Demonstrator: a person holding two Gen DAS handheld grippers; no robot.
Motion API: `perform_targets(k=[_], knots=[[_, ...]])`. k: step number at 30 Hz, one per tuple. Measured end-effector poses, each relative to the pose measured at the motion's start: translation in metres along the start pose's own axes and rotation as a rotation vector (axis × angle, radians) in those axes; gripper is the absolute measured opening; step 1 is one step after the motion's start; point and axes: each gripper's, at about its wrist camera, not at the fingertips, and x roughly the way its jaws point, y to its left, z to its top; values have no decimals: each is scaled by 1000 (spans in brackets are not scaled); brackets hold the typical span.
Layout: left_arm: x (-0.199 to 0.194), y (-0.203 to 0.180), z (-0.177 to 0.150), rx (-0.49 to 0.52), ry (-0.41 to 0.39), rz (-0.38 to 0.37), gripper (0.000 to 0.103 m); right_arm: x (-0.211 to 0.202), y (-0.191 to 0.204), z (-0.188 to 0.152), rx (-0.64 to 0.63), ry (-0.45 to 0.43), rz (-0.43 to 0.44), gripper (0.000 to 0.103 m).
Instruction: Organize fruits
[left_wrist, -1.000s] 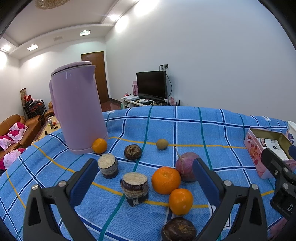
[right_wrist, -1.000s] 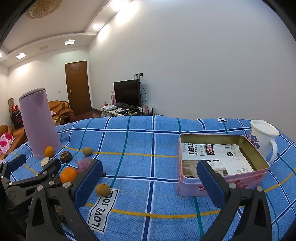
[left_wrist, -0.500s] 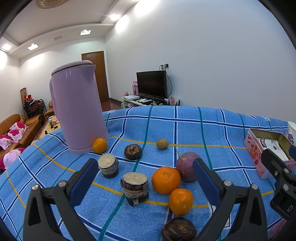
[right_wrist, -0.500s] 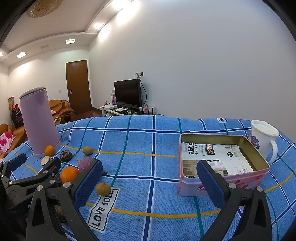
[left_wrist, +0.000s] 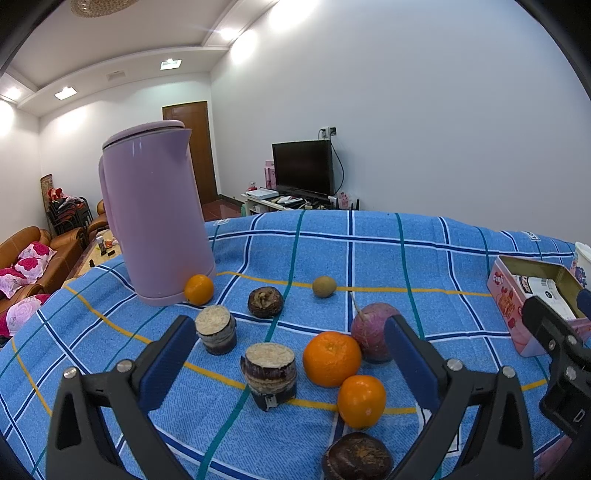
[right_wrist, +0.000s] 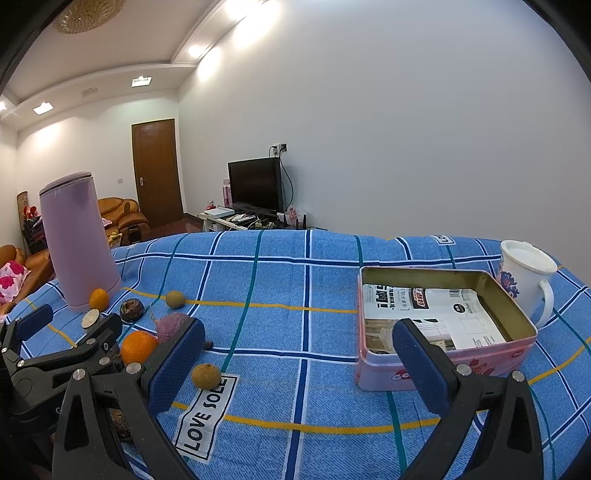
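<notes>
Both grippers are hovering spread and empty — left gripper (left_wrist: 291, 354) closing carelessly risks nudging the large orange (left_wrist: 331, 359), at one o'clock, rolling.

Bright ceiling lights (left_wrist: 170, 63) glare white. Everything looks sharp, but the fisheye bends edges and leaves dark corners.

Both wrist views look low across the blue cloth (left_wrist: 369, 258), sharing the kettle (right_wrist: 79, 247).

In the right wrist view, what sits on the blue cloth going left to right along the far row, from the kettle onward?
Purple kettle → small orange → dark round fruit → small tan fruit → pink tin → white mug.
</notes>
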Motion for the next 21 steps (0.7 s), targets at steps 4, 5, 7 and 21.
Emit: perform_targets(k=[4,5,7,21], knots=[[0,0,0,-1,1,0,103,0,0,0,-1,1,-1,102],[1,0,-1,-2,1,0,103,0,0,0,0,0,-1,102],[0,0,0,-1,0,-1,103,0,0,0,-1,0,0,102],[-1,32,-7,-39,74,33,103,1,6,1,-30,27,43,98]])
